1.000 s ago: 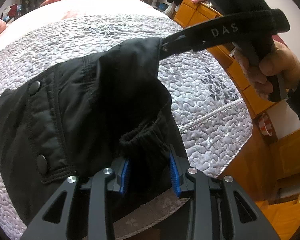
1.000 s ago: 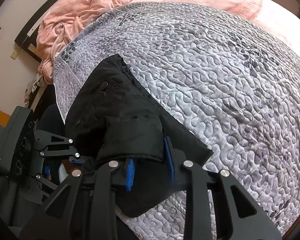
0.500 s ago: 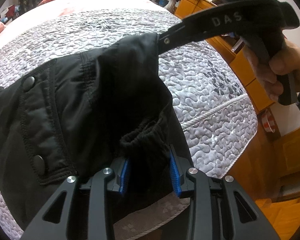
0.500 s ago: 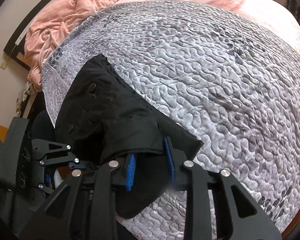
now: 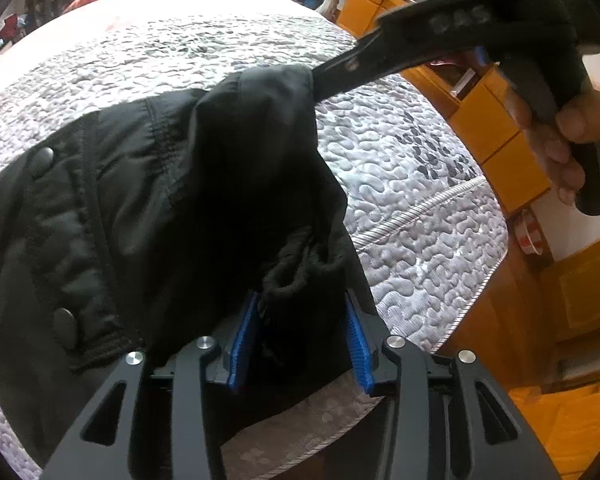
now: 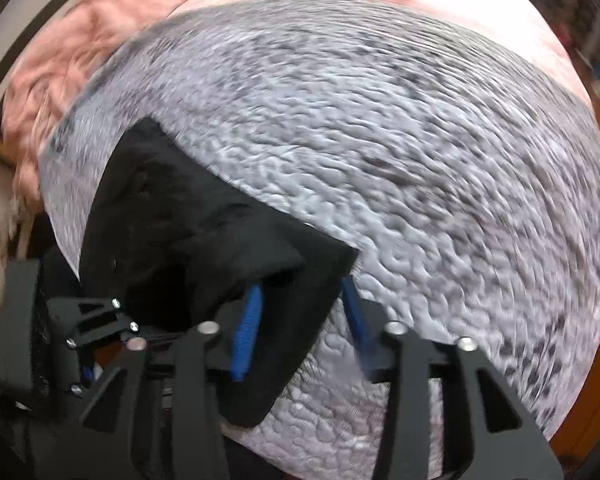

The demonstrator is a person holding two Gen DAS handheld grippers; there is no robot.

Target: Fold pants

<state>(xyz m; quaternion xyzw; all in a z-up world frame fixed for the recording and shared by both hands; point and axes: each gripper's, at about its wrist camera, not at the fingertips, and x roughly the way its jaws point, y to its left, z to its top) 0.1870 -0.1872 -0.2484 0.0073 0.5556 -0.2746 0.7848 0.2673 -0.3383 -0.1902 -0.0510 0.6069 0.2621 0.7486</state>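
Both grippers point steeply down at black pants (image 5: pixel 148 216) lying on a grey quilted bed cover (image 5: pixel 400 184). In the left wrist view the left gripper (image 5: pixel 302 336) has its jaws opening; its blue pads (image 5: pixel 242 344) stand apart, and a bunched, gathered edge of the pants sits between them without being visibly squeezed. Out from that bunch the fabric spreads to the left and away, folded over on itself, with two round snap buttons (image 5: pixel 65 323) along a stitched band near the left edge.

At the far right corner of the folded cloth, the right gripper (image 6: pixel 302 320) reaches in, seen in the left view as a black lettered arm held by the person's right hand (image 5: pixel 568 148). In its own view, which is blurred by motion, its jaws are also opening: the blue pads are spread, the left one under a fold of black fabric and the right one over bare quilt, so a corner of the pants lies between them, apparently loose.

Beyond the pants the quilt runs far across the bed to a pink blanket (image 6: pixel 76 52). To the right of the bed stands orange wooden furniture (image 5: pixel 496 140).
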